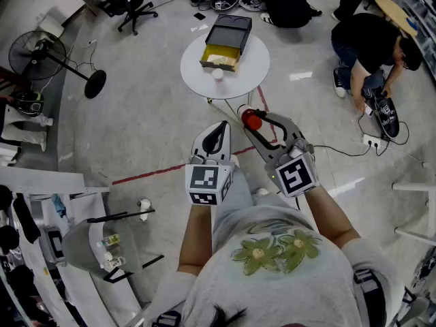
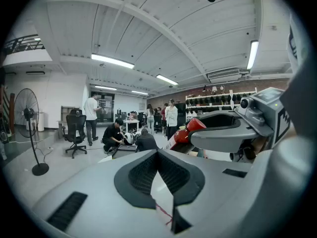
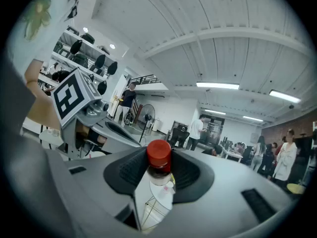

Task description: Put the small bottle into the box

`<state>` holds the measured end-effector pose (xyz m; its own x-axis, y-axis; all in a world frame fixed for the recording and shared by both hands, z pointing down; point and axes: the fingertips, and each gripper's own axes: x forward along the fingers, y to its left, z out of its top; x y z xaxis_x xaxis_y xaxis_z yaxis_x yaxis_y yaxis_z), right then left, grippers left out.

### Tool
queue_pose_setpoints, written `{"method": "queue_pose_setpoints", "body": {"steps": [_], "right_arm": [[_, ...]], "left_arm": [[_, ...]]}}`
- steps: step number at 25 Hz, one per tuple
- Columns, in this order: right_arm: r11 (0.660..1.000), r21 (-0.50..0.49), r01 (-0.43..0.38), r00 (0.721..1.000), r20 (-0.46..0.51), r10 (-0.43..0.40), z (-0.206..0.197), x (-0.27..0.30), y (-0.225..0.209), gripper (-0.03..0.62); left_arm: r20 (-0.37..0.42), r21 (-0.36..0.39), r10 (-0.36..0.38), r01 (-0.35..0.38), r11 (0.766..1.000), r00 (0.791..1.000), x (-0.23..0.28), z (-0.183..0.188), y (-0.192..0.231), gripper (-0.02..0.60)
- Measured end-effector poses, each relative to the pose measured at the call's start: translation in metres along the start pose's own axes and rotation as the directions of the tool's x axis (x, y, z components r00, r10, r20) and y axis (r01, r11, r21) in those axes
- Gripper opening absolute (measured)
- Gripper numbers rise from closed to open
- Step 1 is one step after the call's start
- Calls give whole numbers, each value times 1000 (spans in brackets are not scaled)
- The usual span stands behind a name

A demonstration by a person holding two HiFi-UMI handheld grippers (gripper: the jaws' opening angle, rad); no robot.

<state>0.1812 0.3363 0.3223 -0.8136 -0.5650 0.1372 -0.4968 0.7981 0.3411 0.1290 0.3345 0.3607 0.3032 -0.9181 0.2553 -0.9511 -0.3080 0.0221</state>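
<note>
The person stands back from the round white table (image 1: 253,71), a gripper in each hand, both held out in front at about waist height and pointing almost level.

The right gripper (image 1: 256,123) has the bottle (image 3: 159,156) – its jaws are part-way closed, with the black pads pressed against the bottle's sides. The red cap and dark neck stand clear above the pads, and the white-labelled body runs down between them. From above, the cap shows as a red dot at the tip of that gripper, over bare floor and short of the table edge.

The left gripper (image 1: 219,129) hangs just beside the right one, a little lower in the head view. Its jaws are together, pads meeting at the top (only a thin sliver of floor shows lower down), and nothing is in them.

The box (image 1: 229,35) sits on the far half of the table – black, with a yellowish inside showing at its near end. A small white object (image 1: 218,75) stands on the table just in front of it. The bottle is well apart from the box.
</note>
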Motion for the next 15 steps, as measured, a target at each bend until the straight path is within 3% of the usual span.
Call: {"method": "queue_pose_setpoints", "body": {"steps": [6,15], "right_arm": [[1000,12,-4,999,-33,5,-10,41,-8,150],[999,46,10,996,-91,-6,-21,148,-36,150]], "left_arm": [[-22,-6,-16,16,1000,1000,21,-5,35,3],[-44,-28,-53,52,998,998,80,-1,134,3]]}}
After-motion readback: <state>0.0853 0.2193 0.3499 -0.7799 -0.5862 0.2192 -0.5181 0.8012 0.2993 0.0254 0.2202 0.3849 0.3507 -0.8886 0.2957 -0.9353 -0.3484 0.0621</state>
